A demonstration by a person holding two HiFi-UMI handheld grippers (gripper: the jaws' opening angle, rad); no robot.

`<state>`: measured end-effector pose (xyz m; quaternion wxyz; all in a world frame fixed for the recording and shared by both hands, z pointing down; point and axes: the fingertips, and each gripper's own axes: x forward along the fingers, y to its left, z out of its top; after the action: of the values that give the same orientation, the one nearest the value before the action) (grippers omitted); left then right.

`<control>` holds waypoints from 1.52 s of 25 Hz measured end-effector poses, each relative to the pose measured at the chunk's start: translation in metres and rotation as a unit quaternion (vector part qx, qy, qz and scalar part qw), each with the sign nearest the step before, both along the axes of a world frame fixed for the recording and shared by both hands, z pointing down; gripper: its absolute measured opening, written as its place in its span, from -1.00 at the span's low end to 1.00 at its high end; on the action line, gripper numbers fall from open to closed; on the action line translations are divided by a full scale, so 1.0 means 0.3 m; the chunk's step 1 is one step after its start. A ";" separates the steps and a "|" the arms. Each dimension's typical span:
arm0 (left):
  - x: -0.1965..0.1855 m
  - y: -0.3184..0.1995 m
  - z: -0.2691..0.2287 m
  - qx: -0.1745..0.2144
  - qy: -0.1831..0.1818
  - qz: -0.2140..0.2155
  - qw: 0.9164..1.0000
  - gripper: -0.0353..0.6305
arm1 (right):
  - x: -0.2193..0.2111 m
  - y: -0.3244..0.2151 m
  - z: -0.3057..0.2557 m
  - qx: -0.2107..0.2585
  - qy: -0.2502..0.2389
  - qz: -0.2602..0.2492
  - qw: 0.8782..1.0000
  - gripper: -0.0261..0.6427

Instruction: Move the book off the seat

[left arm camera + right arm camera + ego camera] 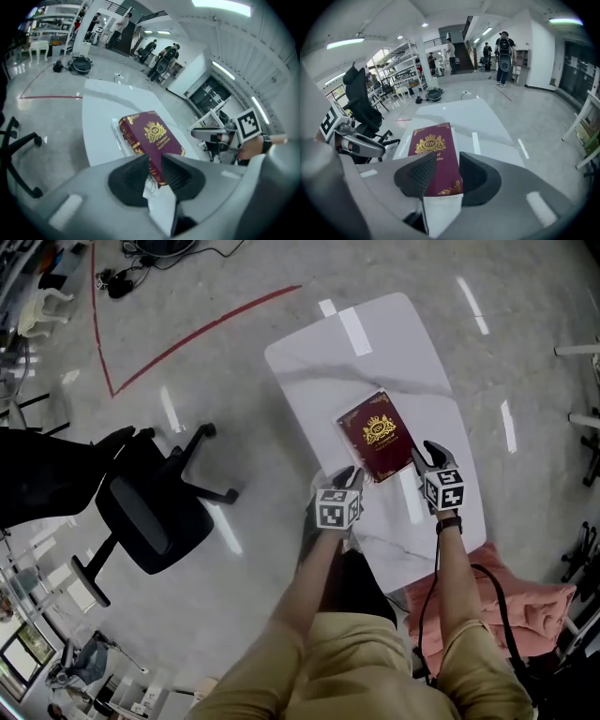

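On the white table (pixel 375 334), amid glossy grey floor (pixel 234 381), our left gripper (pixel 348 475) pinches a corner of the book (pixel 377 435); our right gripper (pixel 429 453) gapes around its edge.

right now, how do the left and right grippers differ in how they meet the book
The left gripper has its jaws narrow, pinched on the book; the right gripper has its jaws wider, apparently not pressing it. The left gripper takes the near spine corner, the right gripper the other near corner. Both reach it over the white table.
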<state>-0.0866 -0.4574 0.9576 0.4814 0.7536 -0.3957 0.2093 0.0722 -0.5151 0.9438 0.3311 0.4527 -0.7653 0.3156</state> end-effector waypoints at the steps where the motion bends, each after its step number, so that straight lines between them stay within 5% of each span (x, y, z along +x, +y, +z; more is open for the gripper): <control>1: -0.025 -0.010 -0.053 0.009 -0.003 -0.004 1.000 -0.67 | -0.024 0.001 -0.065 0.011 -0.011 0.008 1.000 -0.46; 6: -0.150 -0.007 -0.422 0.084 -0.012 -0.036 0.996 -0.66 | -0.228 0.088 -0.449 0.071 -0.073 0.016 0.995 -0.52; 11: -0.222 0.059 -0.913 0.197 -0.030 -0.040 0.979 -0.66 | -0.378 0.191 -0.900 0.128 -0.156 0.020 0.979 -0.68; 15: -0.285 0.173 -1.311 0.287 -0.046 -0.056 0.955 -0.71 | -0.500 0.318 -1.272 0.195 -0.177 -0.042 0.964 -0.84; 20: -0.346 0.425 -1.594 0.357 -0.082 -0.117 0.923 -0.83 | -0.562 0.544 -1.553 0.260 -0.213 -0.104 0.936 -0.90; 26: -0.447 0.734 -1.890 0.405 -0.118 -0.196 0.885 -0.90 | -0.683 0.814 -1.830 0.296 -0.258 -0.175 0.903 -0.90; 34: -0.578 1.050 -2.176 0.464 -0.176 -0.252 0.831 -0.90 | -0.854 1.114 -2.086 0.337 -0.287 -0.237 0.865 -0.90; 38: -0.649 1.121 -2.218 0.475 -0.188 -0.282 0.812 -0.90 | -0.916 1.176 -2.146 0.356 -0.284 -0.257 0.852 -0.90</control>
<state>-0.2814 -0.1212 0.2920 0.0180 0.6898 -0.7237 -0.0121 -0.2024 -0.1622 0.3000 -0.0156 0.2176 -0.9751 0.0399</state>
